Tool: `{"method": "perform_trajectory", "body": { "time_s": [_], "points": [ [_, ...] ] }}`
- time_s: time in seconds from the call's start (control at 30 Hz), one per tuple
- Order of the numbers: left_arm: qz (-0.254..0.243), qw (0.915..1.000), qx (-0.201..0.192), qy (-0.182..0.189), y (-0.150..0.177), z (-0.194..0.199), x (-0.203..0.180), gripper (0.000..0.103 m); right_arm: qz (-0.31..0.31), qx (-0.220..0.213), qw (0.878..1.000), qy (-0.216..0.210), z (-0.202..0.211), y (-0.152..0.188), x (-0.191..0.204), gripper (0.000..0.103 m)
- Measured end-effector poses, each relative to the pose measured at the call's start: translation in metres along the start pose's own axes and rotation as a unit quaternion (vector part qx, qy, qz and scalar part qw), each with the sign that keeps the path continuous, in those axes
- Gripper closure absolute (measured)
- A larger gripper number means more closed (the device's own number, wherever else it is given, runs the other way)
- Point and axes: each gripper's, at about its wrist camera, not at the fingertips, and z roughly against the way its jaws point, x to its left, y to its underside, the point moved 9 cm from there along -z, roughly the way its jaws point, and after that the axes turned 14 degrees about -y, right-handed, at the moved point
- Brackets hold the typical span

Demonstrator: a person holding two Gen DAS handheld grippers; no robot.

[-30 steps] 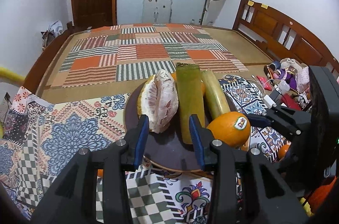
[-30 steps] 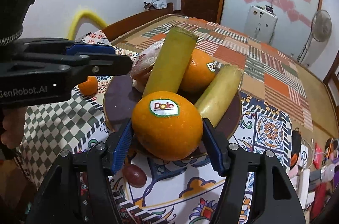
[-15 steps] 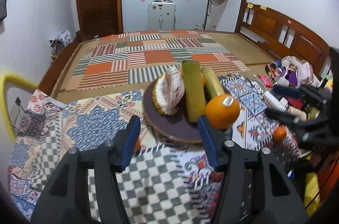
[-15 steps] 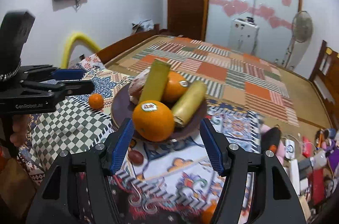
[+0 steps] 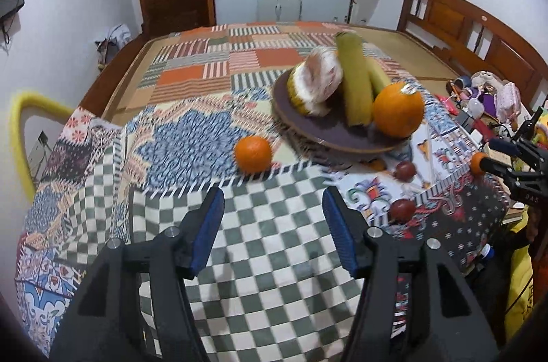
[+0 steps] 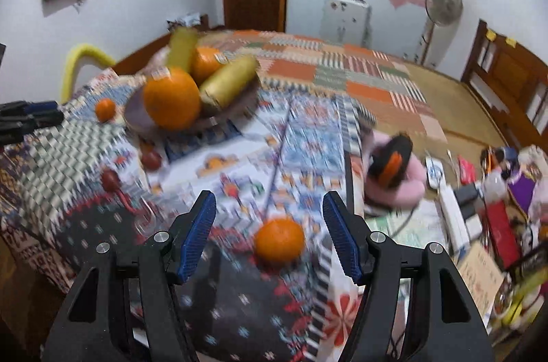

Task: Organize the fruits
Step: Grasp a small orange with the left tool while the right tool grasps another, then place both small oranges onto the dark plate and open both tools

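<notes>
Viewing from the left wrist: the left gripper (image 5: 272, 221) is held with fingers spread and nothing between them over the checked cloth (image 5: 274, 259); a small orange (image 5: 253, 154) lies ahead, beside the plate (image 5: 328, 136) where a large orange (image 5: 397, 109) is already gathered with other fruit. Viewing from the right wrist: the right gripper (image 6: 269, 226) is spread, empty, and aligned on a loose small orange (image 6: 279, 238), judged its next pick.

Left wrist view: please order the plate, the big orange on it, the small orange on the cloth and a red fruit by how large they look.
1. plate
2. big orange
3. small orange
4. red fruit
</notes>
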Motion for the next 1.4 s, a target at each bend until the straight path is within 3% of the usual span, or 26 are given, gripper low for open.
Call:
{"method": "perform_trajectory", "body": {
  "time_s": [0.2,0.27,0.4,0.83,1.0,1.17,1.4],
  "points": [
    [0.017,0.9997,0.016,0.0,0.009,-0.019,0.01,0.044,-0.028,0.001,1.0,-0.004,-0.004,0.012,-0.01,0.042],
    [0.019,0.9997,0.018,0.002,0.011,-0.023,0.01,0.044,-0.032,0.0,0.999,-0.008,-0.007,0.011,-0.011,0.047],
    [0.013,0.9998,0.018,0.0,0.01,-0.028,0.006,0.044,-0.033,0.007,0.999,-0.019,-0.013,0.012,-0.009,0.071],
    [0.013,0.9995,0.028,-0.001,-0.021,-0.062,-0.006,0.044,-0.01,-0.029,0.999,-0.042,-0.014,-0.015,0.012,0.071],
    [0.02,0.9987,0.048,-0.005,-0.022,-0.081,-0.008,0.058,-0.007,-0.035,0.998,-0.049,-0.018,-0.022,0.015,0.071],
    [0.022,0.9989,0.039,-0.014,-0.024,-0.083,-0.006,0.065,-0.008,-0.045,0.997,-0.058,-0.022,-0.031,0.017,0.071],
    [0.016,0.9992,0.034,-0.009,-0.024,-0.078,-0.011,0.066,-0.002,-0.058,0.996,-0.067,-0.023,-0.047,0.024,0.071]
  ]
}}
